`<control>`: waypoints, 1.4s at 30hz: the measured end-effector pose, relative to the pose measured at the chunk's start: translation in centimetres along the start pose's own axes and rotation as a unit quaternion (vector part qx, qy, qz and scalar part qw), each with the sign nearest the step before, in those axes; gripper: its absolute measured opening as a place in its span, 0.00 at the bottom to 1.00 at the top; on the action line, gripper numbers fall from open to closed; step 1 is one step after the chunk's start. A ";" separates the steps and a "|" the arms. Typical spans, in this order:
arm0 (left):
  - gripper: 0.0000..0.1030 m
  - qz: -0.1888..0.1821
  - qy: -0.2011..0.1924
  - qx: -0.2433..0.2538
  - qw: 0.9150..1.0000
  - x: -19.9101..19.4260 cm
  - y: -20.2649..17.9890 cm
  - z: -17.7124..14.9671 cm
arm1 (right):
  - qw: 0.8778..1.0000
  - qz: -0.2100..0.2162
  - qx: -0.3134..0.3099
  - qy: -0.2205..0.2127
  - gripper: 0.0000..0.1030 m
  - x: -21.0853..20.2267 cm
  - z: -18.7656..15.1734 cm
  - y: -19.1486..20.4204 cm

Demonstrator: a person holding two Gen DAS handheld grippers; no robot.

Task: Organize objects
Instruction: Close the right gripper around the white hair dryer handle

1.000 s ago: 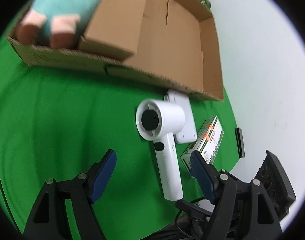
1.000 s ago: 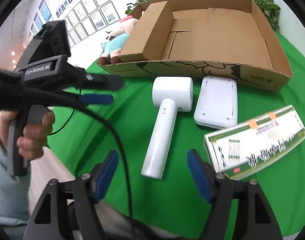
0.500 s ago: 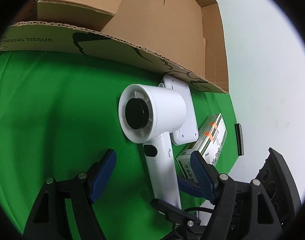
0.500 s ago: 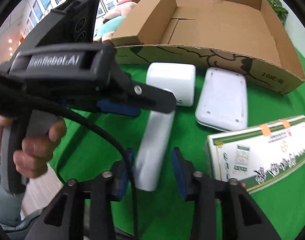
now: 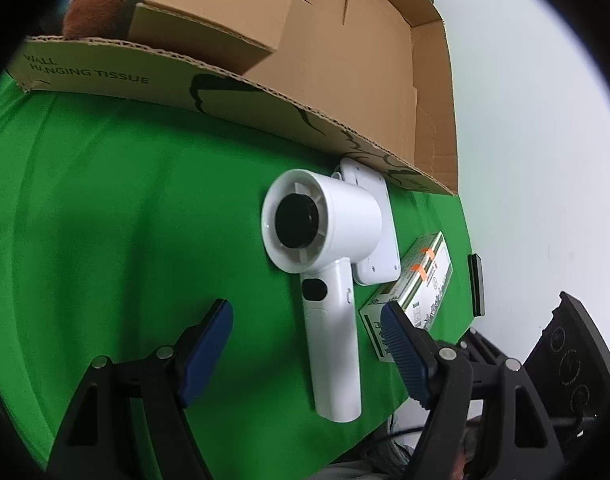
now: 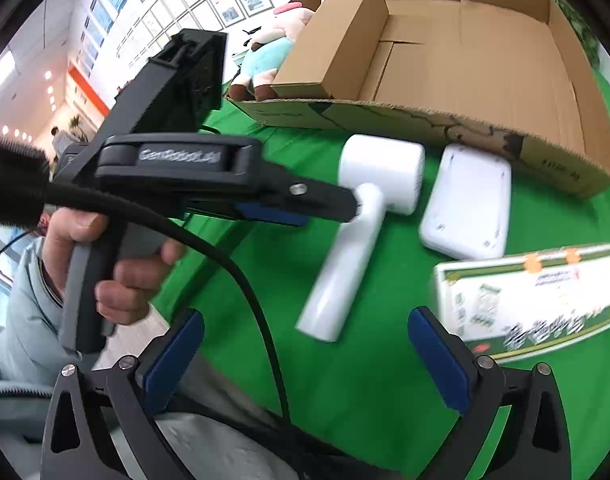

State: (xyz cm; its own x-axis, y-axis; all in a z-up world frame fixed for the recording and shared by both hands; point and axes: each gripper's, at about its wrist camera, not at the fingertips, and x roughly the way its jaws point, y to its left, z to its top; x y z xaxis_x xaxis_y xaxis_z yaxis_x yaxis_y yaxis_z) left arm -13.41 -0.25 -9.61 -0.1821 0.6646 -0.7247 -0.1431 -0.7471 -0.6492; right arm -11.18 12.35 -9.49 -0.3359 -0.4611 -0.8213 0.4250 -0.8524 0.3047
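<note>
A white hair dryer (image 5: 325,240) lies on the green cloth (image 5: 125,220) in front of the cardboard box (image 5: 265,92). My left gripper (image 5: 305,348) hovers open over it, and the dryer's handle shows between its blue pads without touching them. In the right wrist view the dryer (image 6: 369,200) lies ahead. My right gripper (image 6: 305,360) is opening wide just short of the handle's end, with nothing pressed between its pads. A hand holds the left gripper (image 6: 337,206) over the dryer's neck.
A flat white device (image 6: 465,204) and a green-and-white carton (image 6: 537,296) lie right of the dryer. The cardboard box (image 6: 385,114) holds a smaller brown box (image 6: 333,40). A plush toy (image 6: 273,56) sits at its far left. The cloth's edge is close on the left.
My right gripper's jaws narrowed beside the dryer's handle end half a second ago and have now spread wide. The left gripper has drawn closer to the dryer. The dryer has not shifted.
</note>
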 end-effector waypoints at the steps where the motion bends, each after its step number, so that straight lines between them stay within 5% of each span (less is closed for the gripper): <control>1: 0.73 0.001 -0.001 0.002 1.000 0.0 0.1 0.0 | 1.000 -0.007 -0.006 0.003 0.99 0.2 0.1 -0.3; 9: 0.73 -0.035 -0.007 0.017 0.999 0.6 -0.4 -0.9 | 0.998 0.001 -0.062 0.012 0.93 -0.2 -0.5 -0.2; 13: 0.73 -0.112 -0.033 0.057 0.992 -2.2 -1.0 -2.0 | 0.997 -0.007 -0.081 0.011 0.93 -0.4 -0.7 1.5; 20: 0.73 -0.138 -0.069 0.105 0.982 -7.4 0.3 -4.6 | 0.998 -0.039 -0.047 0.000 0.93 0.1 0.4 0.5; 25: 0.73 -0.085 -0.021 0.139 0.986 -5.8 -2.4 -5.0 | 0.999 -0.019 -0.042 -0.001 0.93 0.2 1.0 0.5; 27: 0.56 -0.056 -0.008 0.137 0.989 -4.2 -2.5 -4.5 | 0.998 -0.014 -0.058 0.001 0.93 0.4 1.1 1.3; 32: 0.45 -0.023 -0.016 0.124 0.992 -3.9 -1.7 -4.0 | 0.998 -0.014 -0.068 -0.005 0.93 -0.7 0.9 2.2; 42: 0.40 -0.006 0.012 0.138 0.990 -4.6 -0.8 -6.5 | 0.999 -0.045 0.023 -0.004 0.90 -0.5 0.5 -2.0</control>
State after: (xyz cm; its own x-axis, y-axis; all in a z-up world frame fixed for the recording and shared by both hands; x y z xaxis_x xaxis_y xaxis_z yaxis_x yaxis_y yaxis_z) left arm -6.14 -2.61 -7.20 -0.1556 0.6706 -0.7253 -0.4066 -0.7127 -0.5716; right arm -12.32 14.17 -9.47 -0.3774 -0.3832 -0.8430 0.3542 -0.9009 0.2510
